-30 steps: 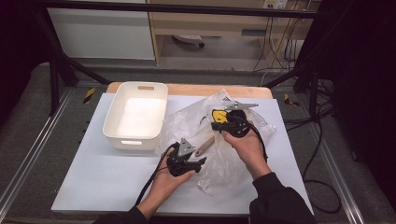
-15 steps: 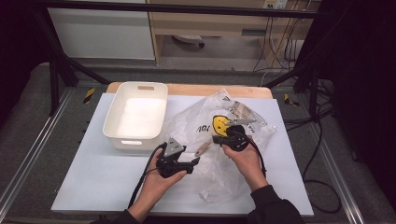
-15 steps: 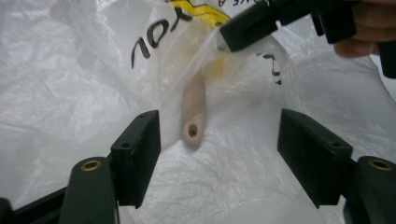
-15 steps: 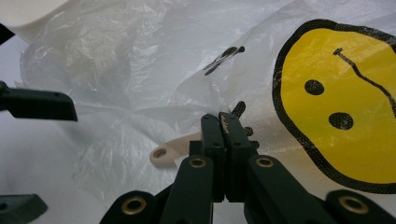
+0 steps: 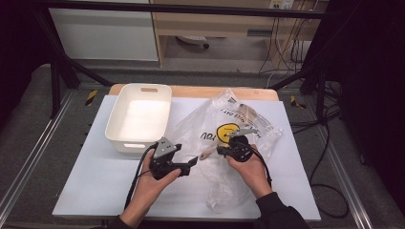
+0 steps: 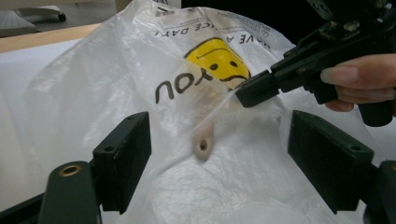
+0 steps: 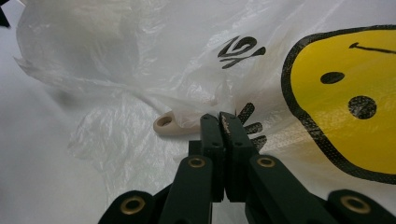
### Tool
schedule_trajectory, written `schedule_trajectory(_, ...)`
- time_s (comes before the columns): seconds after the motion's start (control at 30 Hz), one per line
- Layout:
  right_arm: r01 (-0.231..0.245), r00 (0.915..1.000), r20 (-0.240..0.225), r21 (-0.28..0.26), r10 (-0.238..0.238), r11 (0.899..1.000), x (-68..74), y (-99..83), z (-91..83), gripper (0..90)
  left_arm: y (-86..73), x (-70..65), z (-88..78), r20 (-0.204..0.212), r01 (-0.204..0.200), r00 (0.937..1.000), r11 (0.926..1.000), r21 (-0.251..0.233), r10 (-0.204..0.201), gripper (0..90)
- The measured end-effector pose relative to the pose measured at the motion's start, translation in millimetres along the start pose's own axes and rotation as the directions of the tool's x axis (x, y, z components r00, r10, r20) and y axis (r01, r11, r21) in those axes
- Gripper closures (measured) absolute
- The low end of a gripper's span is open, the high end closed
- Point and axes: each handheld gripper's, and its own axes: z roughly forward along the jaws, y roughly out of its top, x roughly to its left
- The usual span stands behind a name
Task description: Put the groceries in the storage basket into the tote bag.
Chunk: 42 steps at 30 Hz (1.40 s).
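Observation:
A clear plastic bag (image 5: pixel 224 131) printed with a yellow smiley lies crumpled on the white table (image 5: pixel 95 181). A beige utensil handle (image 5: pixel 206 154) with a hole pokes out of the bag's mouth. My right gripper (image 5: pixel 220 150) is shut on a fold of the bag film, its tips (image 7: pixel 222 122) pinched just beside the handle (image 7: pixel 166 124). My left gripper (image 5: pixel 190 165) is open; its jaws have just been opening. In the left gripper view the bag (image 6: pixel 187 93) and the handle (image 6: pixel 203 142) lie ahead between the wide jaws, untouched, while the right gripper (image 6: pixel 254 89) pinches the film.
A white rectangular bin (image 5: pixel 139 117) stands at the table's back left, close to my left hand. Cables (image 5: pixel 329 143) hang off the right side. Metal frame rails (image 5: pixel 28 157) run along both sides of the table.
The right gripper has come down and nearer with the bag film, flattening the bag. The left gripper has drawn back to the left and its jaws stand wider.

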Motion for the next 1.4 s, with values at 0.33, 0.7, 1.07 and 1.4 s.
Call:
schedule_trajectory(0.33,0.033,0.9992,-0.025,0.039,-0.032,0.999,5.9,-7.4,2.7,89.9,0.2,16.1,-33.6,-0.086,0.007,0.9962,0.9995,-0.031,-0.009,19.7)
schedule_trajectory(0.7,0.049,0.9976,-0.053,0.097,-0.044,0.994,1.0,-23.1,2.9,89.6,-12.1,33.2,-54.5,-0.171,-0.011,0.9852,0.9994,-0.033,0.005,20.9)
schedule_trajectory(1.07,0.093,0.9954,-0.033,0.098,-0.09,0.991,8.4,-24.6,4.4,72.9,-38.4,37.7,-59.8,-0.208,-0.019,0.9777,0.999,0.042,0.027,24.3)
schedule_trajectory(1.4,0.119,0.9927,0.019,0.018,-0.119,0.993,19.1,-27.8,-12.4,33.1,-48.3,43.7,-48.1,-0.227,0.011,0.974,0.9974,0.072,0.006,26.3)
